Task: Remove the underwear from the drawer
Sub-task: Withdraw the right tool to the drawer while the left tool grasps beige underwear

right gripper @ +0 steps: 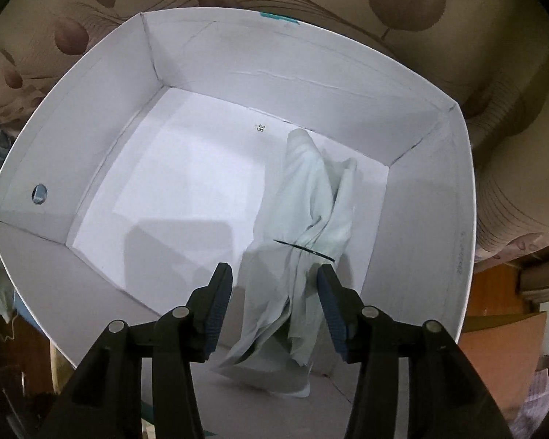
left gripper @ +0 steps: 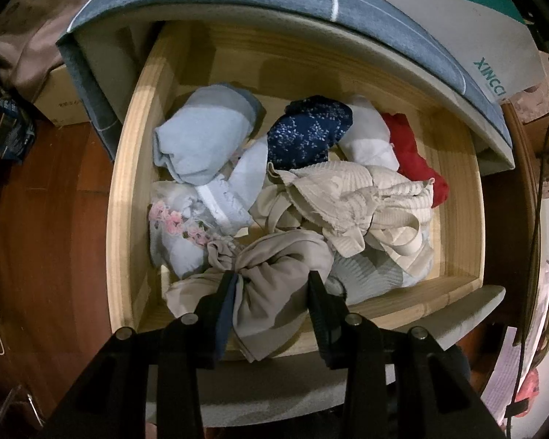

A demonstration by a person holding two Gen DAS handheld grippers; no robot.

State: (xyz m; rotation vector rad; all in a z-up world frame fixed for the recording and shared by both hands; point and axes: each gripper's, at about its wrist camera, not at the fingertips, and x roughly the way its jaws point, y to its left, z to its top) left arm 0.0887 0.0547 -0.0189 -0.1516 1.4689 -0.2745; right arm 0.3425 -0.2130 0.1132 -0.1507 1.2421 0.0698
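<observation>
In the left wrist view the open wooden drawer [left gripper: 128, 168] fills the middle of the frame, crowded with rolled and crumpled underwear. The left gripper [left gripper: 272, 285] sits at the lower centre, its jaws pressed on either side of a taupe garment [left gripper: 274, 267] bunched at the front of the drawer, part of it draped over the front edge. A pale blue roll [left gripper: 205, 135] lies at the upper left of the pile, a navy patterned piece [left gripper: 307, 131] at the upper centre, a red piece [left gripper: 413, 153] at the right, and a ribbed cream piece [left gripper: 351, 197] in the middle.

In the right wrist view the right gripper [right gripper: 274, 278] hangs over a white box [right gripper: 421, 226] at the lower centre of the frame. A pale mint garment [right gripper: 311, 201] slumps on the box floor — the jaws stand apart on either side of it and the pads do not appear to press it, so it looks released.

To do this step well, the right hand should lift straight up so the cloth does not catch on a finger. The left hand should probably keep its hold firm and rise steeply — clearing the drawer's front edge without dragging the neighbouring pieces along.
</observation>
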